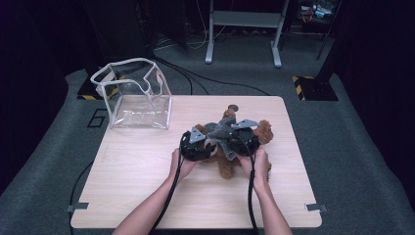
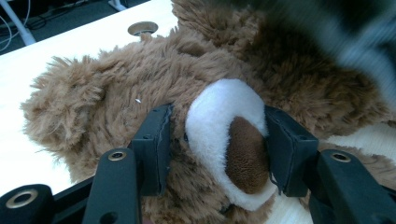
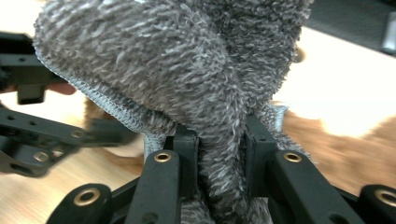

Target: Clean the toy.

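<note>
We are seeing shaggy brown plush on the teddy bear (image 2: 140, 79), looped grey terry on the cloth (image 3: 177, 60), pale matt wood-grain on the table (image 1: 147, 161).

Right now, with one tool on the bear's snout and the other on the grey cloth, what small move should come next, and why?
Probably draw the right tool gently away, pulling the grey cloth it pinches off the teddy bear. The left tool clamps the bear's white snout, so the bear should stay put on the table while the cloth comes free.
</note>
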Demonstrator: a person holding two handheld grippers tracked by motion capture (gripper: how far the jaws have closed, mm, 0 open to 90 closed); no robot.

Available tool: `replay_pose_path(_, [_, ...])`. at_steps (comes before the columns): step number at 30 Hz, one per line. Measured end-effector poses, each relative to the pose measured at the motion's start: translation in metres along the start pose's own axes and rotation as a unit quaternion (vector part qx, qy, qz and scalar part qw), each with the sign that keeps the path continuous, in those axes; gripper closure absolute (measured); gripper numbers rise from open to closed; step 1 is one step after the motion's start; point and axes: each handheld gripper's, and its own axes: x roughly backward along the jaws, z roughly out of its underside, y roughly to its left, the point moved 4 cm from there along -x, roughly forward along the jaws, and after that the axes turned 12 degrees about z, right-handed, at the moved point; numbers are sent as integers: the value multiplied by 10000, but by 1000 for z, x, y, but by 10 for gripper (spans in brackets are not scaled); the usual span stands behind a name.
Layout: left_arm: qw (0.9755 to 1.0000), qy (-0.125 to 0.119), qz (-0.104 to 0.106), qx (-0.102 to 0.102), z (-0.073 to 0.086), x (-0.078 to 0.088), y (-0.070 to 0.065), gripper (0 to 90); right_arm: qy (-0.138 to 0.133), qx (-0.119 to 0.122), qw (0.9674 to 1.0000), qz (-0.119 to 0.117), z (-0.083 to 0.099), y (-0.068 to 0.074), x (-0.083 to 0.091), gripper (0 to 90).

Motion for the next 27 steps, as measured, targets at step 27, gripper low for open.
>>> replay_pose_path(27, [9999, 35, 50, 113, -4, -2, 3, 465, 851, -1224, 9795, 1356, 60, -136, -32, 711])
